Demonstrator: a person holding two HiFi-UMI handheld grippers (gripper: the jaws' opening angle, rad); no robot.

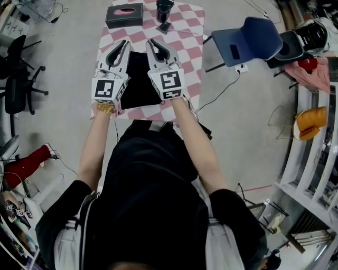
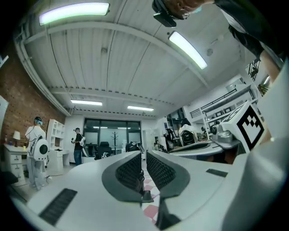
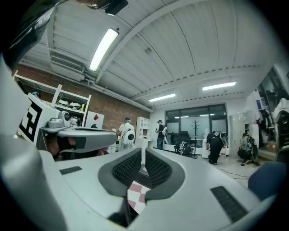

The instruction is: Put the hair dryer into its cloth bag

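Note:
A flat black cloth bag [image 1: 138,79] lies on the small table with a pink-and-white checked cover [image 1: 193,47]. A dark hair dryer [image 1: 165,11] sits at the table's far end, beyond the bag. Both grippers are held up side by side over the bag, pointing roughly level and away from the person. My left gripper [image 1: 125,42] [image 2: 144,155] is shut with nothing between its pads. My right gripper [image 1: 152,41] [image 3: 143,155] is shut and empty too. Both gripper views look out across the room; only a strip of checked cloth shows under the jaws.
A black box [image 1: 124,15] stands at the table's far left corner. A blue chair [image 1: 248,39] is to the right of the table, a black office chair [image 1: 18,79] to the left. White shelving [image 1: 311,174] runs along the right. Cables trail on the floor.

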